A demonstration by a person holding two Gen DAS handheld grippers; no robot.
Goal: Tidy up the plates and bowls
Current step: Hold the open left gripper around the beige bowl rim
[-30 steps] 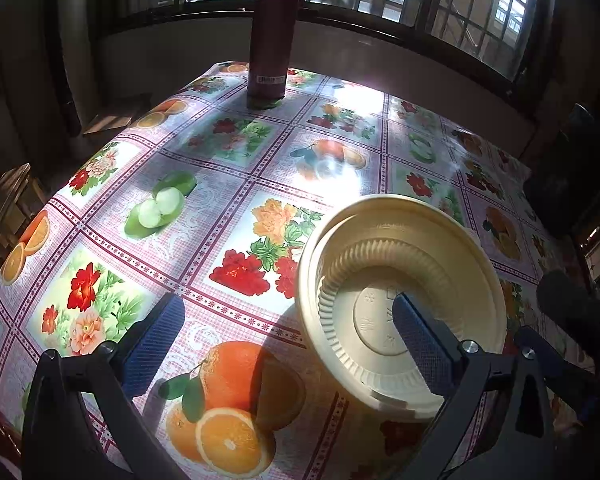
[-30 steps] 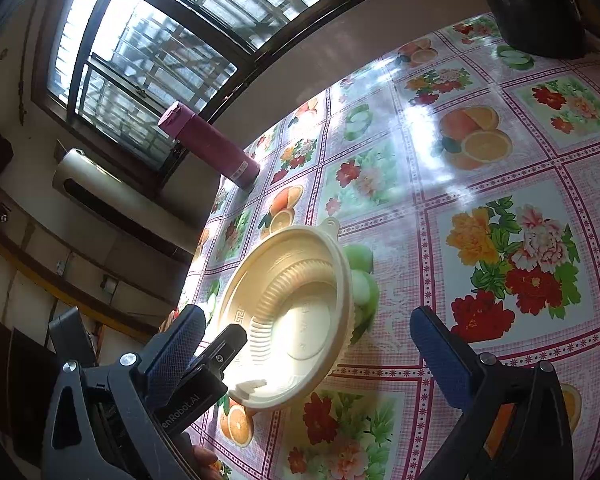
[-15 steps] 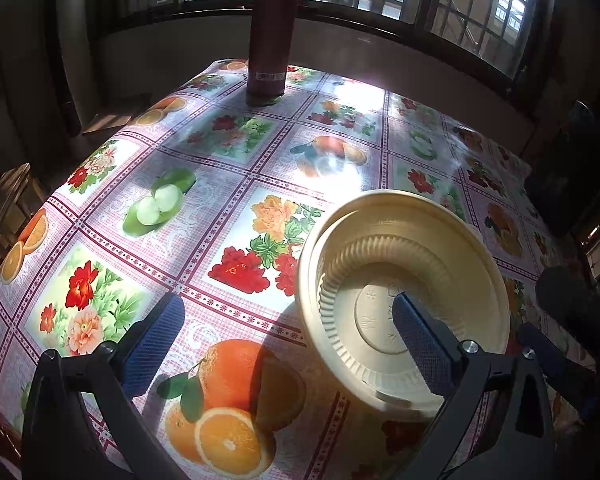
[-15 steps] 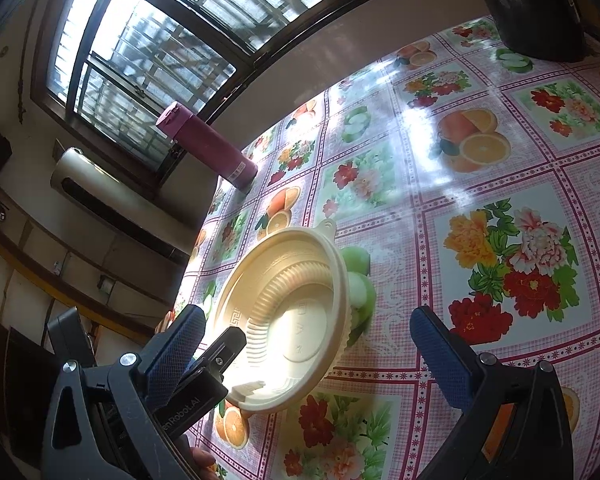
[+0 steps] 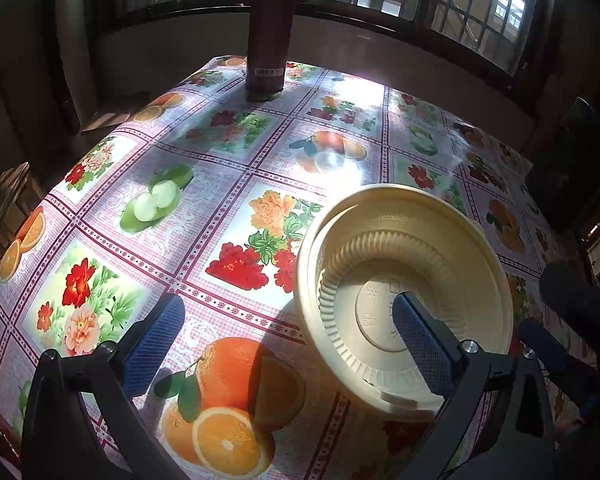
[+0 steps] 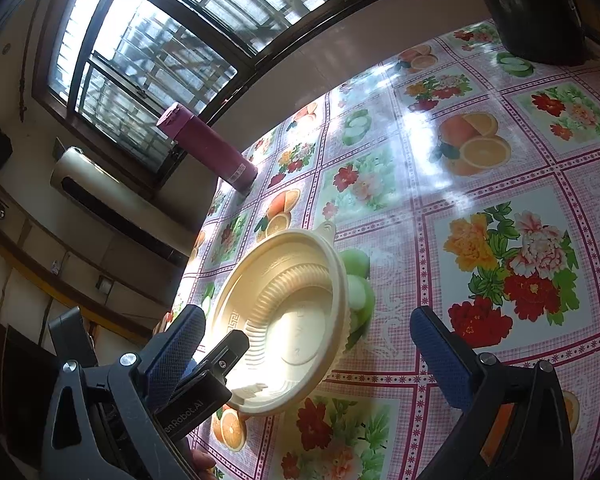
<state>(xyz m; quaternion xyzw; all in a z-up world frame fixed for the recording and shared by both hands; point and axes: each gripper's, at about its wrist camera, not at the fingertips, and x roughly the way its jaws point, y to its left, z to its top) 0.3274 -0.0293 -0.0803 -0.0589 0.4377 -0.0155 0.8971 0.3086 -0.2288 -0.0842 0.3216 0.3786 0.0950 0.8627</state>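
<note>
A cream ribbed bowl sits nested in a wider cream plate on the fruit-and-flower tablecloth, tilted with its near side off the cloth. My left gripper is wide open; its right finger reaches inside the bowl while the left finger stays over the cloth. In the right wrist view the same stack lies left of centre, with the left gripper's black finger at its near rim. My right gripper is open around the stack's near right side, holding nothing.
A maroon flask stands at the table's far edge by the barred window. A dark bulky object sits at the far right corner. The table's left edge drops off beside a wooden stool.
The stack has tipped slightly, with its far rim a little higher in the left wrist view. Both grippers remain open and have hardly moved.
</note>
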